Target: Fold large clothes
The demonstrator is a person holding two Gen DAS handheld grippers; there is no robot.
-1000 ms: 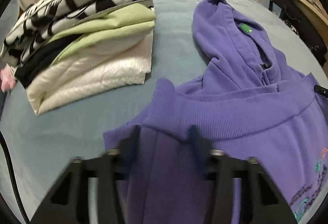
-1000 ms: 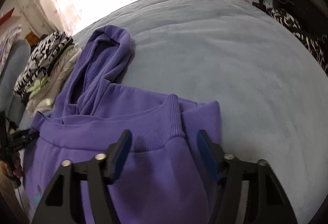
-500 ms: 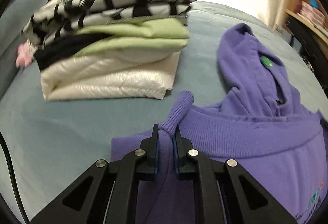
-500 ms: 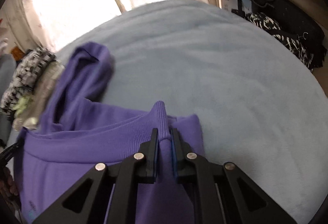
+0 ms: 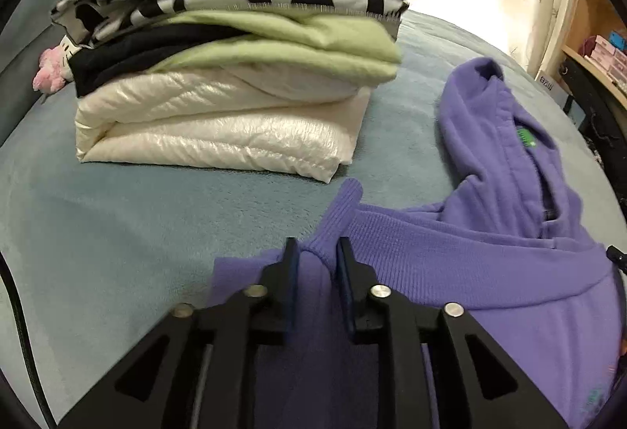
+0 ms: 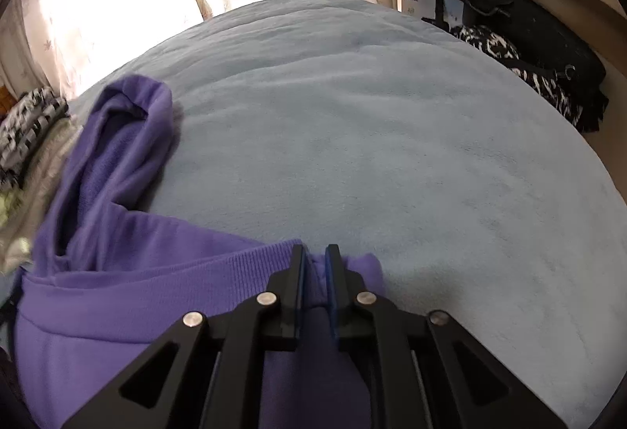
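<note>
Since a second ago both grippers have been brought down onto the ribbed hem (image 5: pixel 450 260) of the hoodie (image 6: pixel 117 315), which is spread on the bed (image 6: pixel 372 139). The left gripper (image 5: pixel 318 264) is opening, a hem corner between its jaws, whether pressed cannot be told. The right gripper (image 6: pixel 314 274) is clamped on the other corner. The left grip should be retightened, then both corners carried together ahead toward the hood (image 5: pixel 486 123), clear of the pile (image 5: pixel 235 76) ahead-left.
</note>
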